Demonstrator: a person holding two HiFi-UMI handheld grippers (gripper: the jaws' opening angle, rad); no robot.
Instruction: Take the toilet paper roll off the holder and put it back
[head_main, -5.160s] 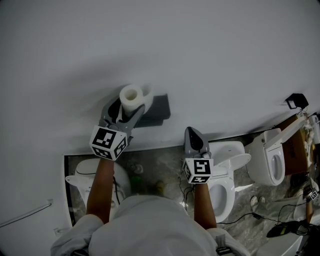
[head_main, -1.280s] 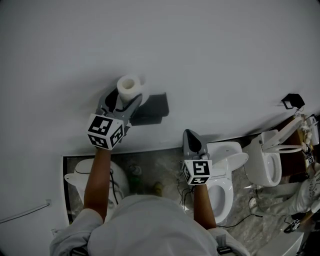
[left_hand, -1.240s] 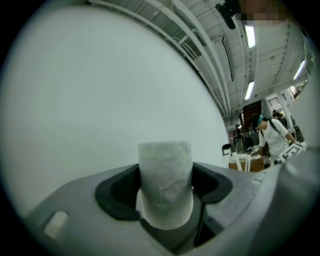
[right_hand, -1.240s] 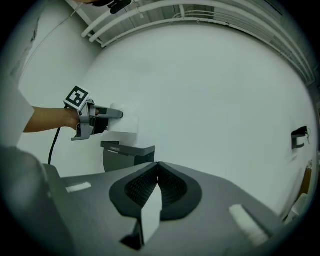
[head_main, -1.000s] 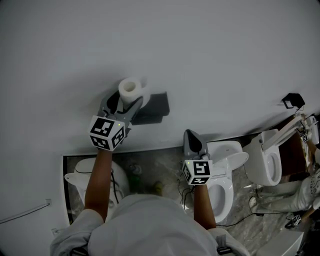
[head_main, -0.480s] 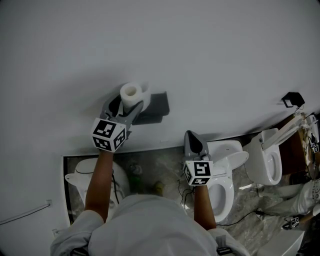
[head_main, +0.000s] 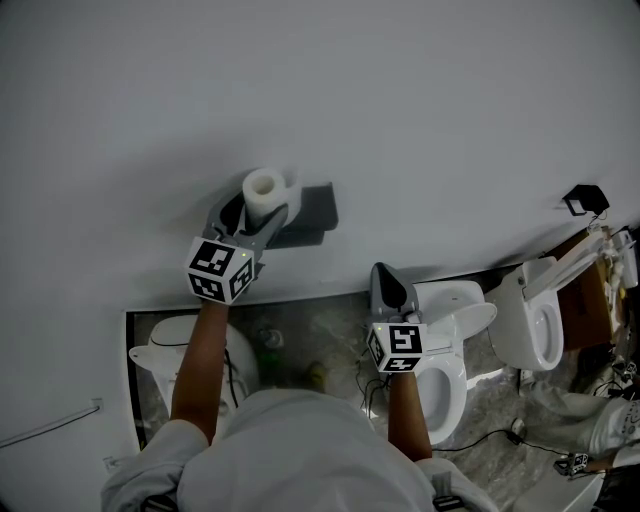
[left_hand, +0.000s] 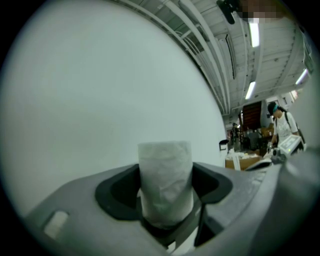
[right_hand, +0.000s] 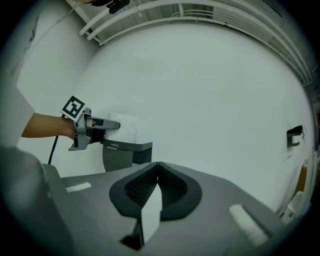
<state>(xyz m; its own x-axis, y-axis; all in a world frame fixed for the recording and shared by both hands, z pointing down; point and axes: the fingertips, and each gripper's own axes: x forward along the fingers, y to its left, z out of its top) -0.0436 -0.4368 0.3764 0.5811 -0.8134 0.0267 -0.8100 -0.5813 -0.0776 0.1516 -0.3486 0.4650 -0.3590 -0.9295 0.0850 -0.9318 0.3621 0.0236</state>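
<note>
A white toilet paper roll (head_main: 263, 191) stands between the jaws of my left gripper (head_main: 255, 210), which is shut on it, right against the white wall. In the left gripper view the toilet paper roll (left_hand: 165, 182) stands upright, squeezed between both jaws. The dark grey holder (head_main: 306, 214) is fixed to the wall just right of the roll; in the right gripper view the holder (right_hand: 126, 153) shows below the left gripper (right_hand: 107, 126). My right gripper (head_main: 386, 283) hangs lower right, away from the wall, shut with nothing in it.
Below the wall's lower edge stand white toilets: one under my left arm (head_main: 155, 352), one (head_main: 448, 340) behind the right gripper, another (head_main: 530, 318) further right. A small black fitting (head_main: 585, 200) sits on the wall at right. Cables lie on the marbled floor (head_main: 300, 345).
The left gripper with the roll has drifted slightly right and down along the wall, closer to the holder. The right gripper has stayed put.
</note>
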